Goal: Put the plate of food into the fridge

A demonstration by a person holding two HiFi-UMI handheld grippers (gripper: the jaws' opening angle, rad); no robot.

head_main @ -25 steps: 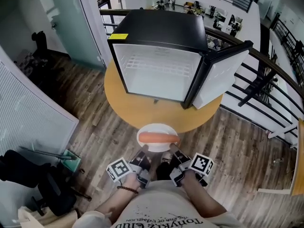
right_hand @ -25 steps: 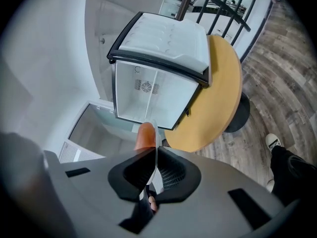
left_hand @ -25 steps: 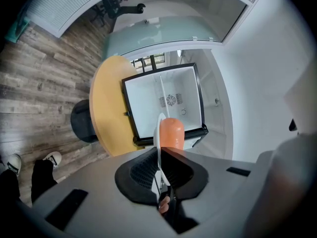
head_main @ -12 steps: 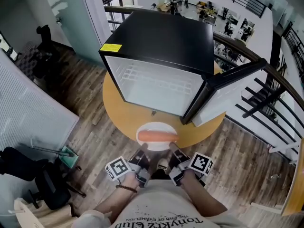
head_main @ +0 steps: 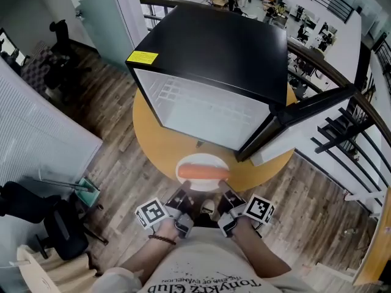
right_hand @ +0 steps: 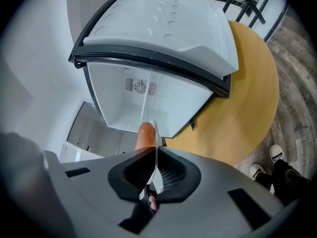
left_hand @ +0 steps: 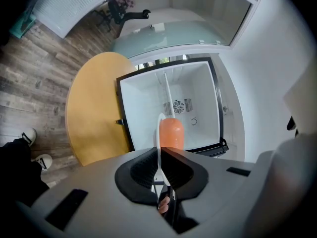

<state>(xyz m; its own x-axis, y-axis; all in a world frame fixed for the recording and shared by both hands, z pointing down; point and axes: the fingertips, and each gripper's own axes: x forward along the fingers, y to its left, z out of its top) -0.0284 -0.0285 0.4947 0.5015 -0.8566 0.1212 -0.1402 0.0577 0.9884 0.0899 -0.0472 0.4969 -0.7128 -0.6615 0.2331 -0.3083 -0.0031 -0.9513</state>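
Note:
A white plate [head_main: 203, 163] carrying an orange sausage [head_main: 203, 173] hangs level over the near edge of the round yellow table [head_main: 157, 145]. My left gripper [head_main: 182, 195] is shut on the plate's near-left rim, and my right gripper [head_main: 224, 196] is shut on its near-right rim. The left gripper view shows the plate [left_hand: 159, 129] edge-on between the pads, with the sausage [left_hand: 171, 133] beyond my left gripper [left_hand: 159, 157]. In the right gripper view the plate [right_hand: 156, 135] and sausage [right_hand: 144, 136] sit above my right gripper [right_hand: 155, 155]. The black fridge [head_main: 214, 38] stands open ahead, its white inside [head_main: 201, 108] bare.
The fridge door [head_main: 305, 118] is swung out to the right, past the table's edge. A black railing [head_main: 360, 96] runs behind and to the right. An office chair [head_main: 33, 221] stands at the lower left beside a white panel [head_main: 43, 145]. My shoes [right_hand: 270, 162] are on the wooden floor.
The fridge has come closer and fills more of the head view. The plate has moved a little forward over the table's near edge, still held by both grippers.

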